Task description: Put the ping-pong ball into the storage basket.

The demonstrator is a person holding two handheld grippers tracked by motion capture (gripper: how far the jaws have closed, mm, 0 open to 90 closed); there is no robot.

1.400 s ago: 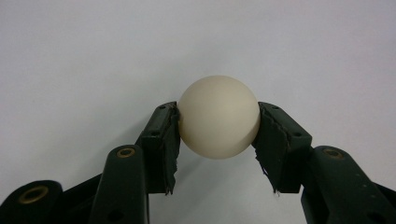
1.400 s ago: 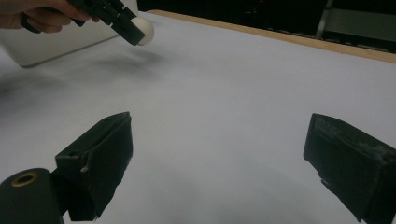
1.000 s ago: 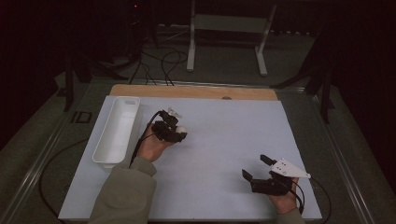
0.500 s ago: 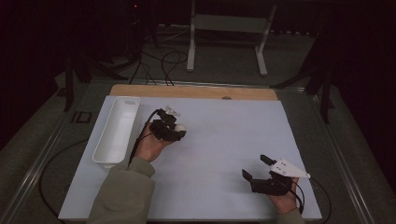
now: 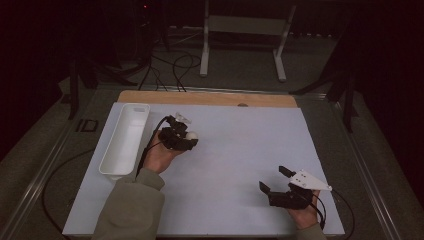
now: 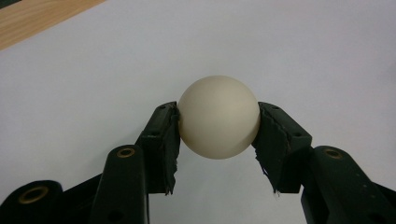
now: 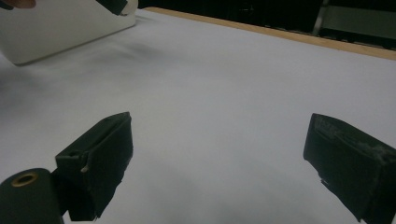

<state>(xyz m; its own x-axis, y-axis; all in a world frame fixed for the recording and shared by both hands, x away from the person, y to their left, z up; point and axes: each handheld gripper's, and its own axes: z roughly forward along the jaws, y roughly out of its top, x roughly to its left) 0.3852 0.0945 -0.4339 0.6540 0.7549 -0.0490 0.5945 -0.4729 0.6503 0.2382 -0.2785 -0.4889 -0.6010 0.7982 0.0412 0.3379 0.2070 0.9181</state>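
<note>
While the left tongs are clamped on a single cream-white ball, one pad pressing each side of it, the step in hand reads as the carry: the ball is off the white sheet and held just above it. In the high view these left tongs sit over the left half of the counter, near its far edge, with the ball showing at their tip, just beside the white tray that lies along the left edge.

The right tongs stand spread wide with nothing between the pads; in the high view they rest near the near right corner, well apart from ball and tray.

Judgement: the likely destination is the tray. The next move calls for swinging the held ball leftward over the tray's long wall, lowering it inside, and only then letting the pads part, since a smooth round ball released above the flat sheet could roll away. The grip sits across the ball's widest part, which appears secure.

Count: one ball, one tray, two tongs. No other loose item is seen on the sheet. Whether the tray already holds anything cannot be told; its interior looks bare.
</note>
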